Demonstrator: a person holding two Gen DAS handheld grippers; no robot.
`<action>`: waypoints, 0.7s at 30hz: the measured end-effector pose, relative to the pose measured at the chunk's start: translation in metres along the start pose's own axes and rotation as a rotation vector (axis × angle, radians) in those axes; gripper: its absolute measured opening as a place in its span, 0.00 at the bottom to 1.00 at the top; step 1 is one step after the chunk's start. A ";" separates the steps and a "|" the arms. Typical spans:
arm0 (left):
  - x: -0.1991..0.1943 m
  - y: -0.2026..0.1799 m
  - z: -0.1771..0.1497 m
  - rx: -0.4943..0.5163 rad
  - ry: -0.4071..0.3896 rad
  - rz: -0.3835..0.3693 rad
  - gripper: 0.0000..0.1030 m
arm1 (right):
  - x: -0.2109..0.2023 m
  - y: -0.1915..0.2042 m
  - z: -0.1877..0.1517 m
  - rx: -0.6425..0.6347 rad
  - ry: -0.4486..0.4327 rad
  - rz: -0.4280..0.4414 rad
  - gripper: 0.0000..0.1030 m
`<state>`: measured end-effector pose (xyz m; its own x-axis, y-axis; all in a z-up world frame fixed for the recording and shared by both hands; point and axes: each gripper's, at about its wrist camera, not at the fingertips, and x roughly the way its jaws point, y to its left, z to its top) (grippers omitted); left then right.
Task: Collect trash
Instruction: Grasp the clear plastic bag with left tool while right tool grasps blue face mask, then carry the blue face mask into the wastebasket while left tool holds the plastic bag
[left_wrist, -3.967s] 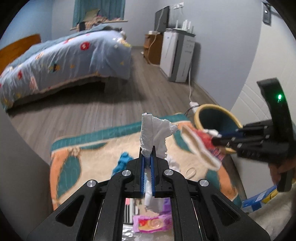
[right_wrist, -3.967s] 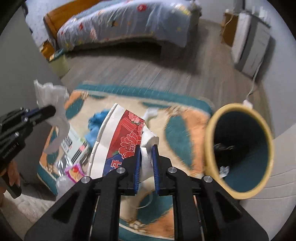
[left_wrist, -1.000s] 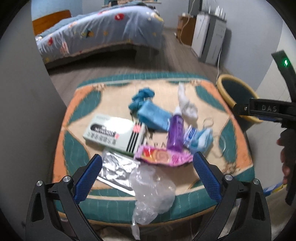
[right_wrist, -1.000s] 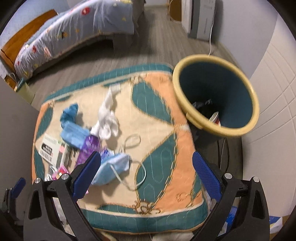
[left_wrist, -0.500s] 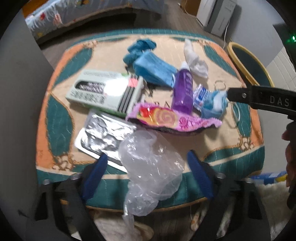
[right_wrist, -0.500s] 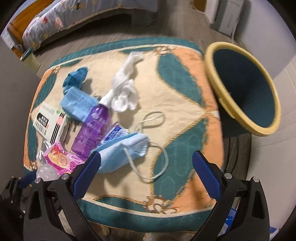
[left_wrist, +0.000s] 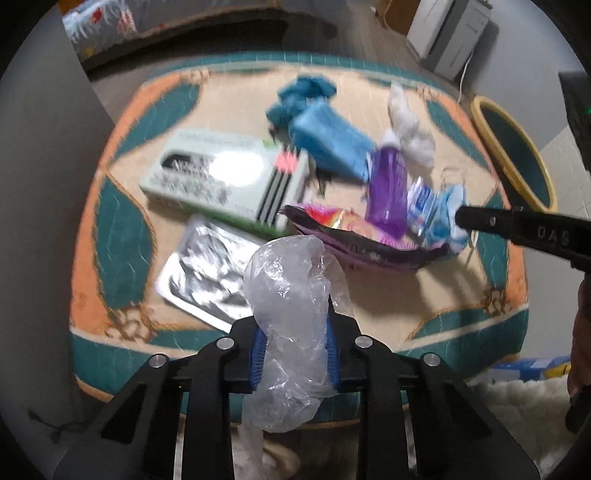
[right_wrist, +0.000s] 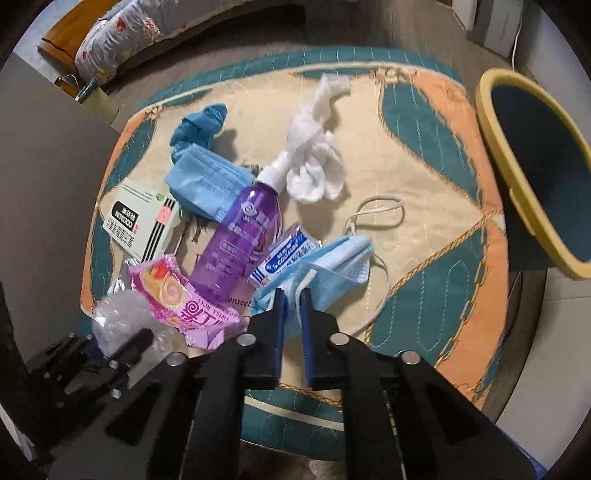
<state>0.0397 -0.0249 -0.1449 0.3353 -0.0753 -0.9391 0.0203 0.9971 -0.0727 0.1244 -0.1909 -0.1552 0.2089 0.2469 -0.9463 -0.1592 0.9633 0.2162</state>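
The left tongs (left_wrist: 294, 352) clamp one clear plastic bag (left_wrist: 293, 295); the right tongs (right_wrist: 290, 295) have just closed on one of two blue face masks (right_wrist: 332, 260), beside one purple spray bottle (right_wrist: 240, 243).

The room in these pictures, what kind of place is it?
Most likely a bedroom in a home: a bed with a patterned quilt stands on a wood-look floor, and a low table with a quilted cover holds household litter beside a yellow-rimmed bin.
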 end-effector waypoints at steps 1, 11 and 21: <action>-0.004 0.000 0.002 0.009 -0.022 0.007 0.25 | -0.003 -0.002 0.001 0.006 -0.010 0.001 0.03; -0.069 0.006 0.036 0.039 -0.275 0.027 0.25 | -0.060 0.000 0.018 -0.055 -0.198 -0.042 0.03; -0.116 0.004 0.066 0.085 -0.436 0.019 0.25 | -0.107 -0.006 0.027 -0.093 -0.339 -0.044 0.03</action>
<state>0.0627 -0.0115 -0.0144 0.7016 -0.0658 -0.7096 0.0812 0.9966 -0.0121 0.1288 -0.2206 -0.0484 0.5231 0.2416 -0.8173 -0.2271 0.9638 0.1396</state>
